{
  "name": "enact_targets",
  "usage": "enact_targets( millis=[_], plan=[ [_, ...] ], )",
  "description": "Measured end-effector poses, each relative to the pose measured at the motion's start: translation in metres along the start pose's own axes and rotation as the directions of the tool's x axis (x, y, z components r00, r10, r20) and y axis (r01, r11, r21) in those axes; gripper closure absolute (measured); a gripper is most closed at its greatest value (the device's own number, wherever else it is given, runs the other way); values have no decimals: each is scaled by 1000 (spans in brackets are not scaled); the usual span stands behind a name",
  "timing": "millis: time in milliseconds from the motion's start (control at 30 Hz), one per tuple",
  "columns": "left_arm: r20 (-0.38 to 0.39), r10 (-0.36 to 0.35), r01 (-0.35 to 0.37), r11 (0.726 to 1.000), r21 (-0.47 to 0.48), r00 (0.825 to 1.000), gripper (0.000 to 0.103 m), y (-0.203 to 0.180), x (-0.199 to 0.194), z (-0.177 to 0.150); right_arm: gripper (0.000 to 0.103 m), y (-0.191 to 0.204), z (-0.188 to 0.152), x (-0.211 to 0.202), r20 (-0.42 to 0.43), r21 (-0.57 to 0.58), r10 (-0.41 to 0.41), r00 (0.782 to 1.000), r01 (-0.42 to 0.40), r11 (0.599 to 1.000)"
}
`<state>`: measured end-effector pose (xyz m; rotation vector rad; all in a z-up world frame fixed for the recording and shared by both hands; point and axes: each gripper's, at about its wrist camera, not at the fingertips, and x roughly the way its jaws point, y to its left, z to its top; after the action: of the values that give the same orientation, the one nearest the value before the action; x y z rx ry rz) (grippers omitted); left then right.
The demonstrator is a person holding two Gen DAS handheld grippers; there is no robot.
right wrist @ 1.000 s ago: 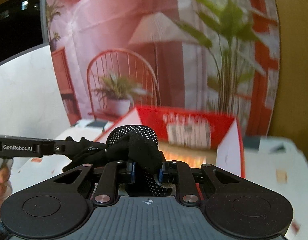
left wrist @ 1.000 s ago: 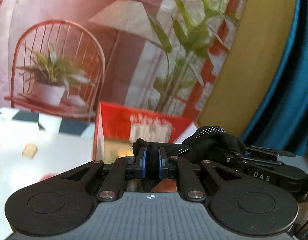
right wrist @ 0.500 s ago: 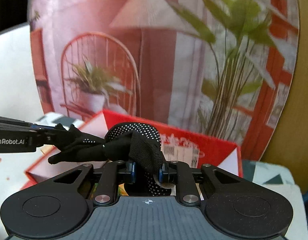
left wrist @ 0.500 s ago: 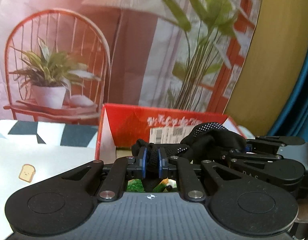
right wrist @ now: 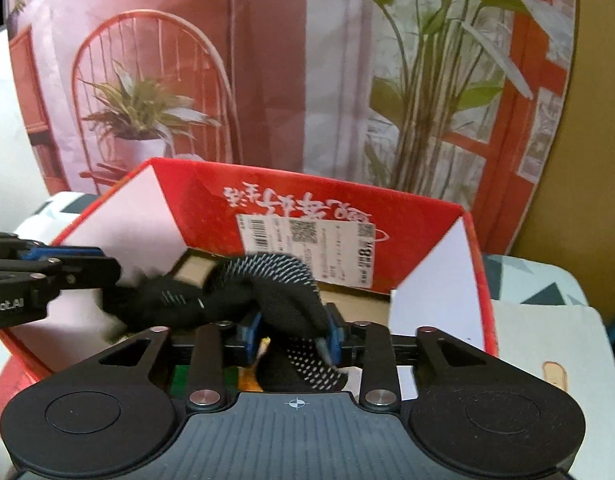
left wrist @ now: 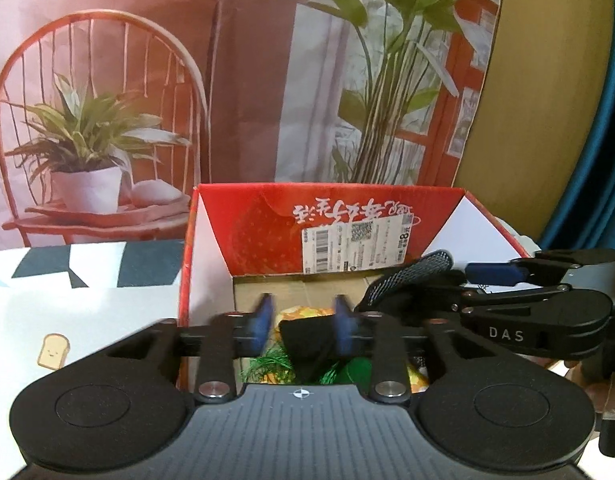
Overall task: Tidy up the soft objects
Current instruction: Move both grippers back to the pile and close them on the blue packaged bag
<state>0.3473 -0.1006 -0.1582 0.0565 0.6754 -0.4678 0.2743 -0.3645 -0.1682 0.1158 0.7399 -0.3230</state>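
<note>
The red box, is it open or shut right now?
Open: the red box has its flaps up, with colourful items visible inside.

Two matte black handheld grippers with blue-padded fingers

The left gripper [left wrist: 303, 322] has a ribbed grey base behind its fingers [left wrist: 263, 316], flanked by round discs, silver screws on the linkage arms, and a crosshair mark. The right gripper [right wrist: 293, 338] matches, lettered "DAS" on its side; the left's side reads "obot.AI".
</note>
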Motion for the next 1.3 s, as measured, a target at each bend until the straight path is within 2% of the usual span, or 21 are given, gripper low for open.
enact_targets(
  millis=[67, 100, 200, 367, 567, 800, 1067, 1300],
  plan=[
    [9, -5, 5, 1000, 1, 1000, 60, 1, -6, 1, 51, -2, -1, -4, 8, 13, -19, 1000, 19, 1000],
    [11, -13, 13, 1000, 1, 1000, 60, 1, -10, 1, 50, -4, 0, -6, 10, 20, -21, 1000, 20, 1000],
    [25, -29, 29, 1000, 10, 999, 60, 0, -24, 0, 50, -7, -3, -16, 27, 46, -9, 1000, 8, 999],
    [38, -58, 57, 998, 14, 998, 59, -1, -52, -8, 50, -6, -13, -49, 107, 79, 19, 994, -28, 996],
    [33, -95, 96, 995, -4, 995, 59, 1, -88, -34, 50, 0, -32, -93, 204, 93, 41, 978, -62, 994],
    [-4, -128, 127, 990, -64, 992, 59, 6, -117, -77, 50, 10, -65, -135, 254, 106, 77, 964, -107, 989],
    [-74, -168, 155, 976, -154, 983, 59, 11, -123, -128, 50, 21, -113, -158, 226, 124, 114, 968, -144, 982],
    [-171, -194, 155, 964, -217, 966, 60, 10, -112, -168, 50, 37, -159, -155, 95, 126, 182, 979, -193, 973]
  ],
)
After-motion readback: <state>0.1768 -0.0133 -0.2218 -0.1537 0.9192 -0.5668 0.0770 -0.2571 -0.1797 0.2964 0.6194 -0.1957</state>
